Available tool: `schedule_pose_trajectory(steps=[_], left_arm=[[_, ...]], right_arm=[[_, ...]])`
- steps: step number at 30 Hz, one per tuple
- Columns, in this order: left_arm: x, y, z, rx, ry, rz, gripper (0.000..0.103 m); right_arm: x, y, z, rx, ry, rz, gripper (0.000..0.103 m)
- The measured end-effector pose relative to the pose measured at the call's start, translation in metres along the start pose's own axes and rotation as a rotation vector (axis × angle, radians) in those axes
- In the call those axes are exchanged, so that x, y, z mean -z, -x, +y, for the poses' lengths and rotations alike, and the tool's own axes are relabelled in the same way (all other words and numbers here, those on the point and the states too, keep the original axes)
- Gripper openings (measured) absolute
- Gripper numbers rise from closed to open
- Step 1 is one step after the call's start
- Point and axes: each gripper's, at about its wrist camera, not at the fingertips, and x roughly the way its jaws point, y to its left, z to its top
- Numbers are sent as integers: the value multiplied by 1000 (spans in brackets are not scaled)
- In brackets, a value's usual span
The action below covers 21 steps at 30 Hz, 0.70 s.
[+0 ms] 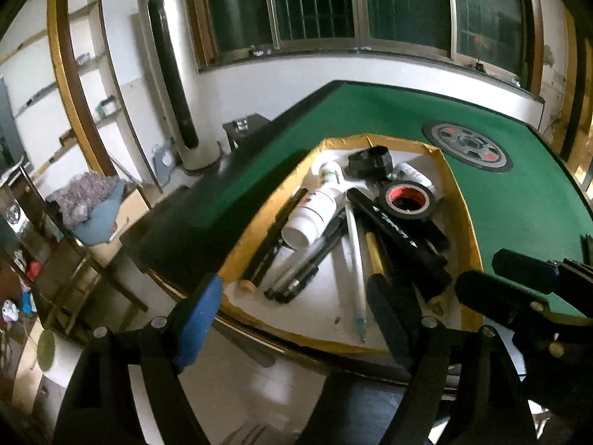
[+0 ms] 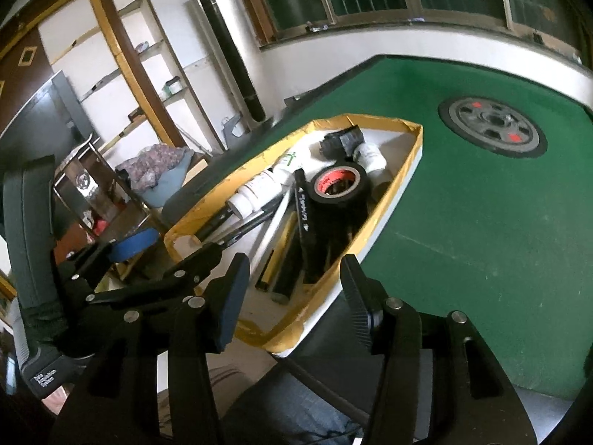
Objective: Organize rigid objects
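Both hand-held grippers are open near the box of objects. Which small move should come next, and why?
Probably lower the right hand-held gripper toward the black tape roll. Its jaws stand open and empty at the near corner of the yellow-edged box, and the roll lies on top of the pile of pens, uncovered and easy to lift first.

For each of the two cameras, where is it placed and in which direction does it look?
Left wrist view: sits on the left gripper, looking down along its open fingers at the tray on the green table; the right gripper enters at the right edge.
Right wrist view: sits on the right gripper, fingers open, looking at the same tray from its near right end; the left gripper shows at left.
Shared: tray, black tape roll, white bottle, table, window.
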Motion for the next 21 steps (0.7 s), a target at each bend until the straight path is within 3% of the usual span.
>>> schedule_pose_trajectory(steps=[21], left_arm=[[0, -9, 14, -1, 7, 19, 81]], right_arm=[[-1, -9, 3, 9, -31, 23, 51]])
